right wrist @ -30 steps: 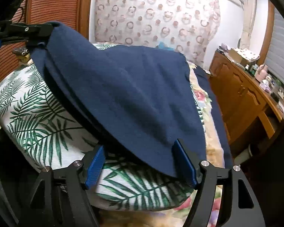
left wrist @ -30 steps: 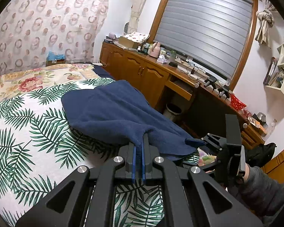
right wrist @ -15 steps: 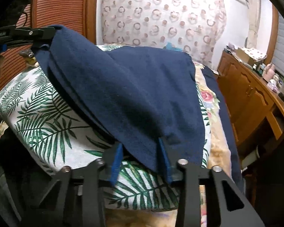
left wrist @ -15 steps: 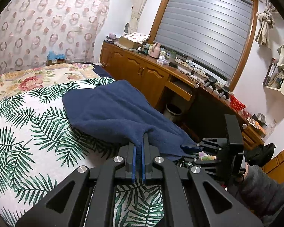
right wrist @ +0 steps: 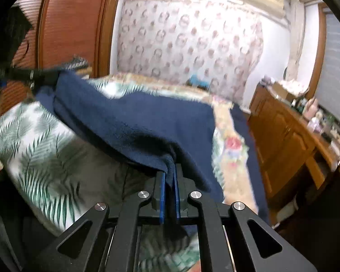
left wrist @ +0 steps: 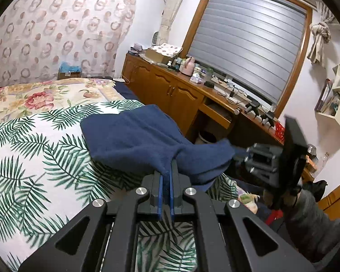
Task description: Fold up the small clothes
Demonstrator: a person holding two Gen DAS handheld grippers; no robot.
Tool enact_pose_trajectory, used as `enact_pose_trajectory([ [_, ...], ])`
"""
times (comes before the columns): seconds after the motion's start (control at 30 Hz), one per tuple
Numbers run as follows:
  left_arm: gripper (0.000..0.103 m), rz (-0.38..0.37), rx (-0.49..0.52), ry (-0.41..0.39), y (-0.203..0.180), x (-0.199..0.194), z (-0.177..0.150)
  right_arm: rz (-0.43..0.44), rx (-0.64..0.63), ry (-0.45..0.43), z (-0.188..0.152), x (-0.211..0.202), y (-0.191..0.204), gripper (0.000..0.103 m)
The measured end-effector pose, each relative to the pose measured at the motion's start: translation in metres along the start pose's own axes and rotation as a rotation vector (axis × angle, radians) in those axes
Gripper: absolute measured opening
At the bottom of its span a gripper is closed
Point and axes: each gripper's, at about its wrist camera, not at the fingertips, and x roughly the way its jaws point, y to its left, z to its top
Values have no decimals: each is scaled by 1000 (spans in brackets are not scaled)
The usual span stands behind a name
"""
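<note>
A dark blue cloth [left wrist: 136, 140] lies on the palm-leaf bedspread [left wrist: 34, 158], its near edge lifted off the bed. My left gripper [left wrist: 166, 174] is shut on one near corner. My right gripper [right wrist: 169, 176] is shut on the other near corner of the cloth [right wrist: 147, 122]. In the left wrist view the right gripper [left wrist: 240, 151] shows at the right, blurred, with the cloth stretched to it. In the right wrist view the left gripper [right wrist: 49, 76] shows at the far left, holding the cloth's raised corner.
A wooden cabinet [left wrist: 170, 90] with clutter on top runs along the right of the bed under a shuttered window [left wrist: 249, 45]. A floral quilt [left wrist: 45, 95] covers the far end of the bed. A wooden door [right wrist: 74, 22] stands behind at the left.
My right gripper has closed from open onto the cloth's near corner and lifted it. The cloth's near edge now hangs between both grippers. The left gripper has stayed shut on its corner.
</note>
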Motion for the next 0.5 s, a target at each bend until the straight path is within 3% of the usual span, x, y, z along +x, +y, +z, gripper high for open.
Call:
enact_pose_trajectory([
  [0.27,5,34,-19,15,31,25,25,-38,-97,-61,61,32,4,4],
  [0.5,5,19,-62,31,60,48,45,-35,-118,-54,85,90,-6,4],
])
